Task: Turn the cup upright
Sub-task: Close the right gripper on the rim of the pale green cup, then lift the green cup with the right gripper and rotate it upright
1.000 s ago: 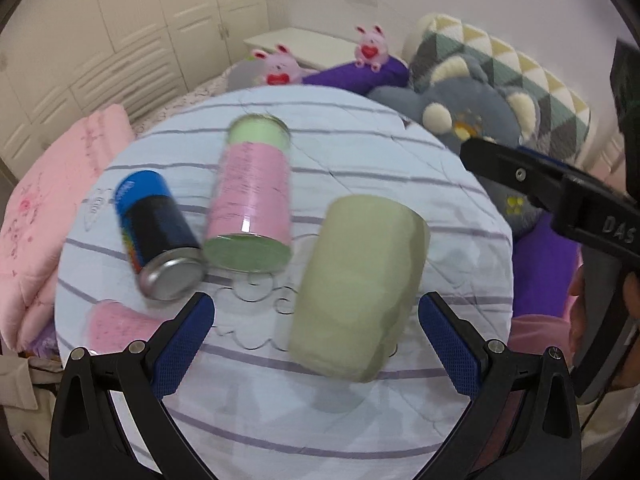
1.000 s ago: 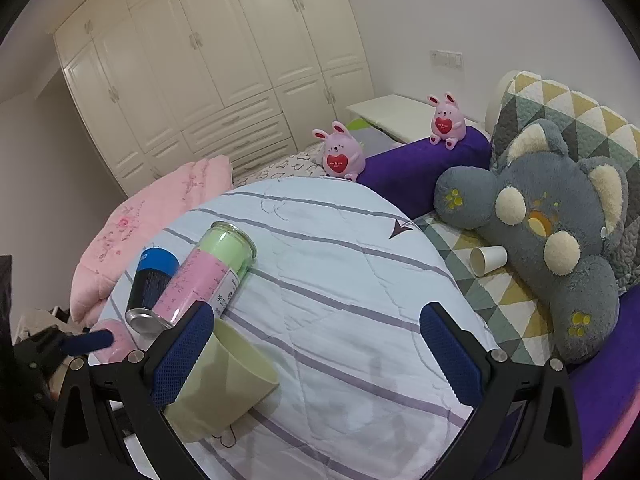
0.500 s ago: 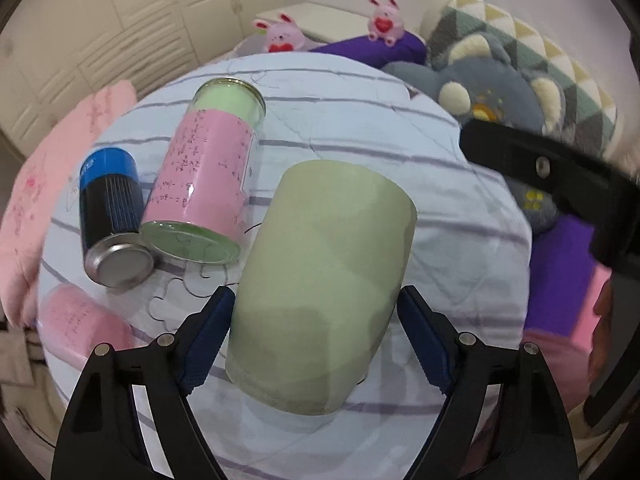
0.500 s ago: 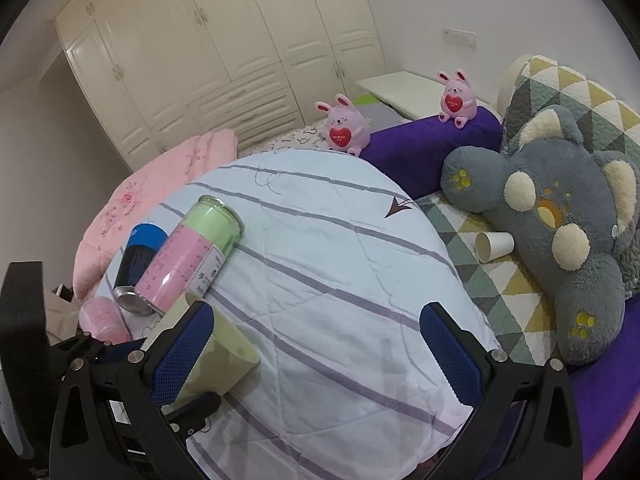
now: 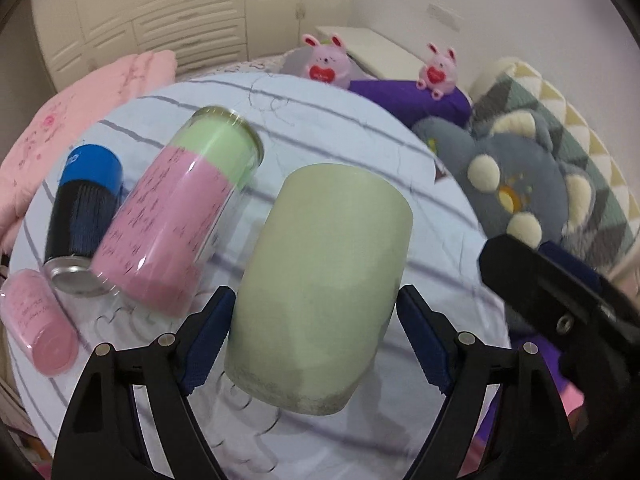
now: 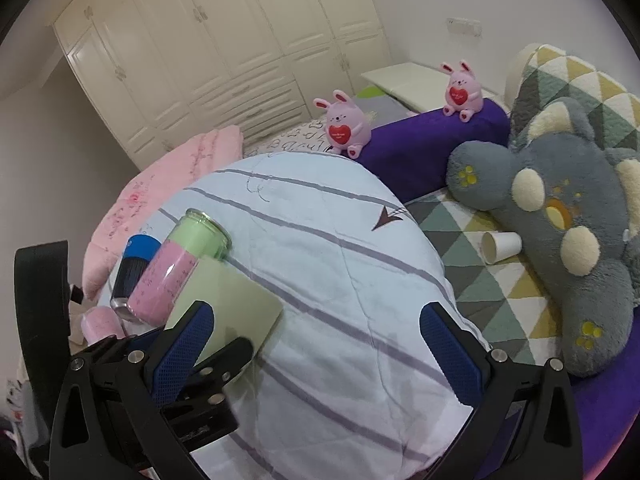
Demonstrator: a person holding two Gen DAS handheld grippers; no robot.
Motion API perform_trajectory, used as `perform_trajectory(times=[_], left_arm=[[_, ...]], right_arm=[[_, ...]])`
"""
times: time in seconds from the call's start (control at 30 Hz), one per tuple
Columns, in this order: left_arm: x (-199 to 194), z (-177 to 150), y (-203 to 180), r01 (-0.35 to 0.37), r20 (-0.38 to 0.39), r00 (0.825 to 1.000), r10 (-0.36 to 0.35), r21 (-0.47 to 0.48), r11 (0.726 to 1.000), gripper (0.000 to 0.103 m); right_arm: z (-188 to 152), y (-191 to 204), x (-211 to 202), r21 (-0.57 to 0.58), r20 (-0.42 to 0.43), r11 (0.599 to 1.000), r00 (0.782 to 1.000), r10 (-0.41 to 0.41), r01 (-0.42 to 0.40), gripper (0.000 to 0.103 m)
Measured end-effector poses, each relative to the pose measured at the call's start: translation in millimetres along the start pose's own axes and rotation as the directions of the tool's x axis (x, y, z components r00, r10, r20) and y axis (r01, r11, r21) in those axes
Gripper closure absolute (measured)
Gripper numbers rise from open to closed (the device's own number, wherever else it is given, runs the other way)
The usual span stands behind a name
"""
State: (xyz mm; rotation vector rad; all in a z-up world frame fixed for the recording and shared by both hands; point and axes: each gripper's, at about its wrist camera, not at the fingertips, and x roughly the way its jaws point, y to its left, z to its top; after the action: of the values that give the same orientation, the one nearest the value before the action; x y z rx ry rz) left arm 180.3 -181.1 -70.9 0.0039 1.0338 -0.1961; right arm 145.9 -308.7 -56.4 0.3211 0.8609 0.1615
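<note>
Green cup [image 5: 320, 280] — on side | left gripper [image 5: 316, 336] fingers [image 5: 208, 332] clamping | labels unreadable

The green cup [image 5: 320, 280] hides its mouth; its far side stays unseen.

**Striped quilt and what rests on it**

A pale blue quilt [image 5: 320, 128] with thin grey-purple stripes fills the middle of both views. Left of centre in the left wrist view, a clear jar [image 5: 180, 216] with pink and green filling lies on its side. Touching it on the left lies a black can [image 5: 82, 216] with a blue end. A small pink jar [image 5: 40, 320] lies at the lower left edge. The pale green cup [image 5: 320, 280] sits at centre, tilted; whether it touches the quilt cannot be told.
</note>
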Motion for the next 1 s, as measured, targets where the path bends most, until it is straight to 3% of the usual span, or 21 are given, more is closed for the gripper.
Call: perform_trajectory(times=[0.17, 0.4, 0.5, 0.57, 0.77, 1.0], left_arm=[[9, 14, -6, -0.011, 0.01, 1.0, 0.011, -0.032, 0.999, 0.019], [15, 22, -5, -0.004, 0.02, 1.0, 0.005, -0.057, 0.998, 0.019], [13, 22, 1, 0.022, -0.002, 1.0, -0.022, -0.063, 0.998, 0.011], [5, 22, 7, 0.039, 0.003, 0.999, -0.038, -0.061, 0.997, 0.005], [-33, 10, 26, 0.102, 0.03, 0.994, -0.102, -0.004, 0.995, 0.0], [-69, -5, 63, 0.047, 0.055, 0.997, -0.049, 0.04, 0.998, 0.0]], right_arm=[[17, -8, 16, 0.011, -0.035, 0.998, 0.998, 0.054, -0.054, 0.0], [31, -15, 30, 0.012, -0.077, 0.998, 0.995, 0.066, -0.066, 0.0], [32, -12, 30, 0.002, -0.082, 0.999, 0.995, 0.053, -0.053, 0.0], [33, -11, 29, 0.0, -0.088, 0.999, 0.995, 0.051, -0.051, 0.0], [36, 4, 23, 0.005, -0.101, 0.999, 0.994, 0.051, -0.05, 0.0], [38, 34, 21, -0.025, -0.135, 1.0, 0.991, 0.015, -0.019, 0.0]])
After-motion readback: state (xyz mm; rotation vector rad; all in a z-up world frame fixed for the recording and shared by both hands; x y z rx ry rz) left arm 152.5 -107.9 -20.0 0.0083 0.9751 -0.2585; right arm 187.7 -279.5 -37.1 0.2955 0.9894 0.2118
